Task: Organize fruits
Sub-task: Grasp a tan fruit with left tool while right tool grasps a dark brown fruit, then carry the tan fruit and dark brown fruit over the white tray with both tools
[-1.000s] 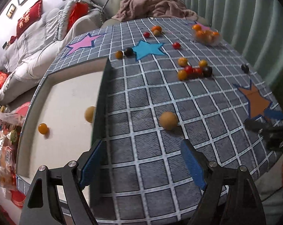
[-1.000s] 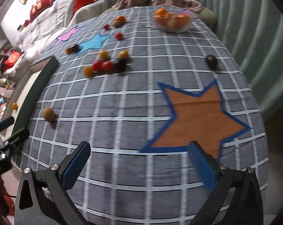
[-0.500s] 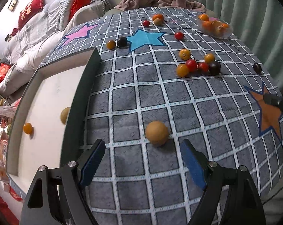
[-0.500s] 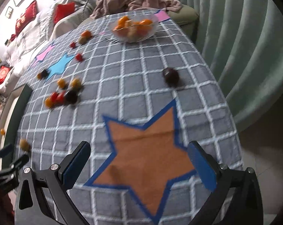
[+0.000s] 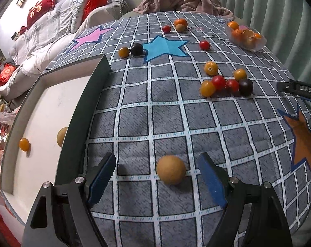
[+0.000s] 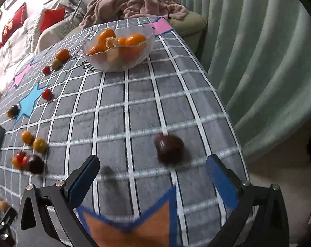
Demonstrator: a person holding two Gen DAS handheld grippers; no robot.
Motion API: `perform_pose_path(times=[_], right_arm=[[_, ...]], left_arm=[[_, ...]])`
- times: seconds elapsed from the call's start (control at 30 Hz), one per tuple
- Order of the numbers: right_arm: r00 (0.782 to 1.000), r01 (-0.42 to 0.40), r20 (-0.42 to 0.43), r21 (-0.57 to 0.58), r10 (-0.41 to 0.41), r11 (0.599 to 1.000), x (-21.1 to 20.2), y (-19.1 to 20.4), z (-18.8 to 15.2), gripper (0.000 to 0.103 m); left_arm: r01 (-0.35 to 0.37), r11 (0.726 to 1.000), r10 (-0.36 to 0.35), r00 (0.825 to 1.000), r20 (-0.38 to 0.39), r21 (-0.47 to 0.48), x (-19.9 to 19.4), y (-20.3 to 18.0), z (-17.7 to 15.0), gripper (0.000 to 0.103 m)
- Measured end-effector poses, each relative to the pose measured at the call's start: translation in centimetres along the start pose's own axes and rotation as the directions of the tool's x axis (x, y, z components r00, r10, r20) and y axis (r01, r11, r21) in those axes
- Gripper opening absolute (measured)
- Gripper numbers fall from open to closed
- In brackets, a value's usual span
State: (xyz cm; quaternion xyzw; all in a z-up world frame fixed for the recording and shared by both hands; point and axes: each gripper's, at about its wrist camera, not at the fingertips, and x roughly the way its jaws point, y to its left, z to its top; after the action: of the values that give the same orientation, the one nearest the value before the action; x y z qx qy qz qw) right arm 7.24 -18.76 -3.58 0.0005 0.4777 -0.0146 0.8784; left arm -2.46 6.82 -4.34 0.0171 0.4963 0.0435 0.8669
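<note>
I am straddling the tan fruit (image 5: 171,169) beside the tray (image 5: 84,111) with my left gripper (image 5: 156,182), jaws spread; I should center it, then squeeze gently so it doesn't roll.

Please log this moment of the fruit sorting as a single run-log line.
left gripper: open, straddling tan fruit | right gripper: open, nearing dark fruit | tray: two fruits
</note>
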Motion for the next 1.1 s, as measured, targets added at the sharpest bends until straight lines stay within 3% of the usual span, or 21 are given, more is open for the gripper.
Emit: perform_pose_path(times=[0.13,0.2,0.23,0.3,0.37,0.4,0.43,0.6,0.8,1.1], right_arm=[[0.999,0.003,0.034,-0.037,-0.002,0.999,0.4,0.9,0.4,0.098],[0.999,-0.008,0.053,-0.041,0.010,0.999,0.1,1.1,0.6,0.074],[0.998,-0.001,0.057,-0.034,0.003,0.999,0.0,1.0,0.6,0.068],[0.998,-0.007,0.064,-0.012,0.008,1.000,-0.2,0.3,0.6,0.049],[0.997,-0.037,0.067,0.016,0.036,0.999,-0.7,-0.8,0.2,0.036],[0.996,-0.059,0.066,0.032,0.056,0.998,-0.9,-1.3,0.1,0.029],[0.994,-0.088,0.067,0.055,0.085,0.995,-1.2,-2.0,-0.2,0.029],[0.987,-0.138,0.085,0.054,0.133,0.989,-3.2,-2.6,-2.2,0.029],[0.964,-0.260,0.084,0.110,0.252,0.959,-5.3,-2.9,-4.8,0.029],[0.935,-0.356,0.057,0.128,0.351,0.926,-7.4,-1.2,-8.3,0.029]], left_arm=[[-0.010,1.000,0.010,1.000,0.013,-0.005,-0.1,-0.1,0.0,0.083],[-0.007,1.000,0.007,1.000,0.008,-0.011,-0.1,0.0,-0.1,0.083],[-0.004,1.000,0.004,1.000,0.004,-0.016,0.0,0.0,-0.1,0.082],[0.030,0.999,-0.031,1.000,-0.006,-0.033,-0.1,0.1,-0.1,0.066],[0.042,0.999,-0.042,0.999,-0.007,-0.029,-0.5,0.0,-0.3,0.043],[0.047,0.999,-0.047,0.999,-0.005,-0.022,-0.6,-0.2,-0.3,0.036],[0.061,0.998,-0.061,0.998,-0.004,-0.015,-0.7,-0.3,-0.4,0.027],[0.087,0.996,-0.088,0.996,-0.010,-0.023,-1.0,0.0,-0.7,0.027],[0.135,0.989,-0.136,0.991,-0.015,-0.059,-1.7,1.4,-1.0,0.027],[0.149,0.987,-0.149,0.989,0.007,-0.063,-3.2,2.8,-1.3,0.027]])
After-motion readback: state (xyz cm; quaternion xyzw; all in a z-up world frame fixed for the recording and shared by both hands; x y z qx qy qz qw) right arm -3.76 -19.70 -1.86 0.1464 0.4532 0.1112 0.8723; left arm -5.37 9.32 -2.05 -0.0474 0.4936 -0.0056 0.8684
